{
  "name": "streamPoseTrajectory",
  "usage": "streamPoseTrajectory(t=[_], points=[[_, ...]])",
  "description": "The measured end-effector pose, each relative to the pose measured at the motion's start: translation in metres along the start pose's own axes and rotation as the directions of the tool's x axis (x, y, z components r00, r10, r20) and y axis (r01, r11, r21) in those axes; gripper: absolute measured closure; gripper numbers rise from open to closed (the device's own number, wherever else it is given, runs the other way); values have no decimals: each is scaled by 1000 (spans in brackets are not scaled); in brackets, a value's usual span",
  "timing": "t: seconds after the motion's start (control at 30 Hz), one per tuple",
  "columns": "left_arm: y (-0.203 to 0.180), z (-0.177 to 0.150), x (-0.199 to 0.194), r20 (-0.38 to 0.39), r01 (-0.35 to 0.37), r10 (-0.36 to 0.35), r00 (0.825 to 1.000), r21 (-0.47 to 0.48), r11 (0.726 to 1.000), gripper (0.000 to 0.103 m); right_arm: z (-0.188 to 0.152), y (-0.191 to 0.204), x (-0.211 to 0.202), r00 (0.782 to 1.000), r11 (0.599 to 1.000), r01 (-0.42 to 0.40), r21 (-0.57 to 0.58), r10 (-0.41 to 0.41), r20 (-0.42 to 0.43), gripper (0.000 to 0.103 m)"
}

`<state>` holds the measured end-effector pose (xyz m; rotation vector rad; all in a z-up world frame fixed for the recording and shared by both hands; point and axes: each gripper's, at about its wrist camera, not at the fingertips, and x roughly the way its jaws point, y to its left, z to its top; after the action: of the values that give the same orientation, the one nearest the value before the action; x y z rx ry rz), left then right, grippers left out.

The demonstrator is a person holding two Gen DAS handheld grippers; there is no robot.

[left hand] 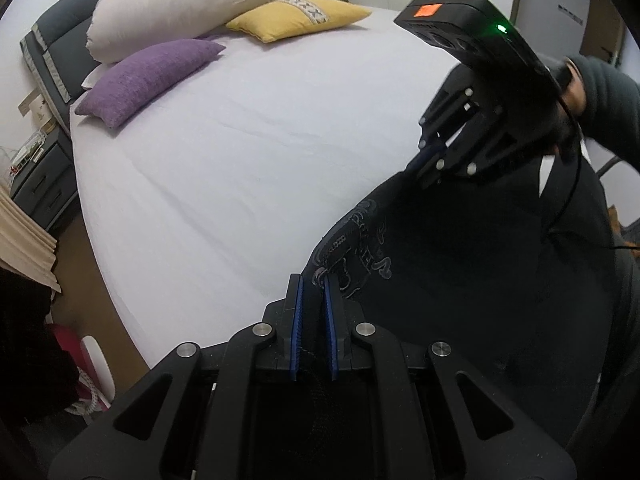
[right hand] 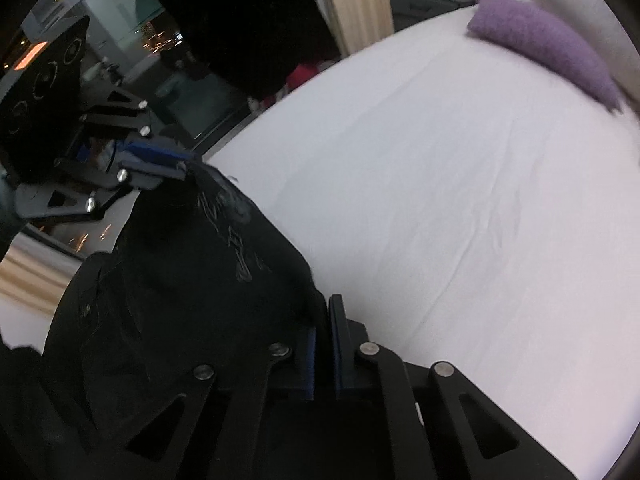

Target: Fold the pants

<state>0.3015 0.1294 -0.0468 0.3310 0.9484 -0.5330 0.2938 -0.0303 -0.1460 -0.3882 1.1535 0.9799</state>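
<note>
Black pants [left hand: 460, 264] with a pale printed design hang between both grippers above a white bed [left hand: 260, 152]. My left gripper [left hand: 314, 284] is shut on one corner of the pants' edge; it also shows in the right wrist view [right hand: 188, 166]. My right gripper [right hand: 322, 308] is shut on the other corner of the pants [right hand: 192, 280]; it shows in the left wrist view [left hand: 420, 168], held by a gloved hand. The rest of the pants hangs down, out of sight.
A purple cushion [left hand: 148, 76], a yellow cushion [left hand: 300, 16] and a long white pillow [left hand: 188, 0] lie at the head of the bed. A dark nightstand [left hand: 40, 184] stands by the bed's left side. Beige curtains [right hand: 356, 0] and a dark window are behind.
</note>
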Motion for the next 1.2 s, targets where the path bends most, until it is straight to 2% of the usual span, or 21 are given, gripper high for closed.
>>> streamPoseTrajectory(t=[0.07,0.2,0.27,0.4,0.47,0.57,0.73,0.8,0.87,0.93,1.07,1.13,1.2], points=[[-5,2,-9,14,-2,2,1000,-7,1000,94,5,8,-6,999,999,37,29,-38,25,96],[-15,3,-32,51,-9,11,999,-30,999,94,12,23,-21,989,983,98,157,-113,92,96],[-24,-1,-46,66,-14,17,998,-38,999,94,5,36,-25,984,982,119,145,-136,116,96],[-52,-11,-68,86,-23,24,996,-15,1000,94,-11,58,-31,981,980,99,172,-125,149,96],[-69,-20,-76,90,-27,26,996,6,1000,94,-21,72,-34,976,979,124,161,-150,159,96],[-99,-41,-86,87,-8,5,996,32,999,94,-39,96,-37,968,980,185,77,-196,157,97],[-141,-86,-92,41,12,-14,999,49,999,94,-86,129,-42,965,971,234,-43,-227,128,97],[-158,-101,-95,28,15,-17,999,63,998,94,-107,155,-42,963,954,260,-148,-246,109,98],[-181,-116,-97,16,-12,11,1000,121,993,94,-124,176,-38,953,919,302,-255,-290,84,98],[-195,-130,-97,5,0,-1,1000,138,990,94,-140,193,-31,939,878,341,-336,-338,68,98],[-231,-162,-95,-22,14,-10,1000,200,980,94,-167,216,-21,909,827,406,-389,-410,75,98],[-245,-180,-92,-41,4,5,999,232,973,97,-179,220,-17,895,812,433,-392,-439,80,98],[-253,-197,-92,-56,25,-13,998,221,975,97,-192,226,-12,887,803,447,-394,-453,84,98]])
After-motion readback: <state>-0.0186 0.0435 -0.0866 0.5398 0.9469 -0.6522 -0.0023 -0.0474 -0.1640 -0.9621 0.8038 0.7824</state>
